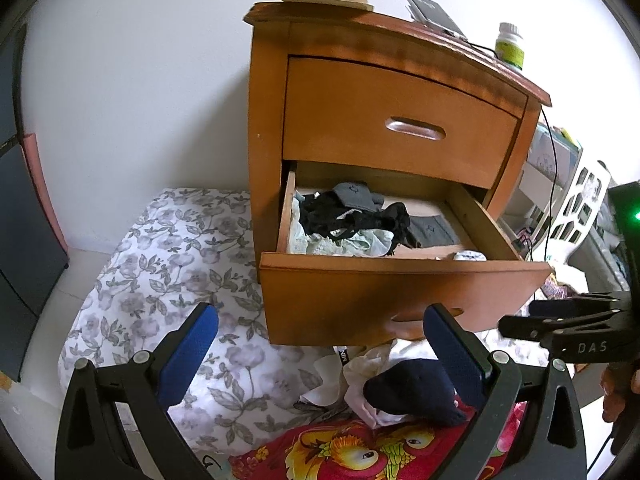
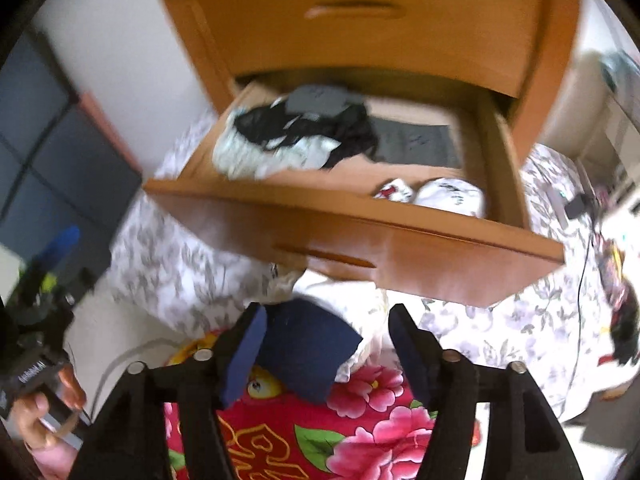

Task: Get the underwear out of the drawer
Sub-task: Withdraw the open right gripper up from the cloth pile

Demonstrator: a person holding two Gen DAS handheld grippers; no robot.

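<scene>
- Left of the left hand-held gripper [image 1: 320,344], a dark blue-grey panel [image 1: 24,216] stands against a plain white wall [image 1: 140,80].
- Under both tools lies a bed [image 1: 172,276] with a soft white cover printed in grey leaves and flowers; nearest the lens, a glossy red cloth [image 1: 360,452] with yellow and pink figures.
- The left hand-held gripper is spread wide and empty, its blue pads ribbed, black arms curved.
- Between its fingers, a heap of garments [image 1: 400,384] rests on the bed: a matte navy piece over crumpled white fabric.
- Ahead and above stands a smooth orange-brown wooden nightstand [image 1: 272,120] with a bowed front; its upper drawer is flush, with an oval recessed pull.
- The lower drawer [image 1: 400,292] is pulled out over the bed. The underwear [image 1: 360,220] lies in its left half: black lace tangled over pale mint frills, grey folded pieces behind.
- On the nightstand's top, to the right, a white-capped bottle [image 1: 510,46].
- The right hand-held gripper [image 2: 326,336] is also parted, holding nothing, the navy piece lying between its fingers; that view is blurred.
</scene>
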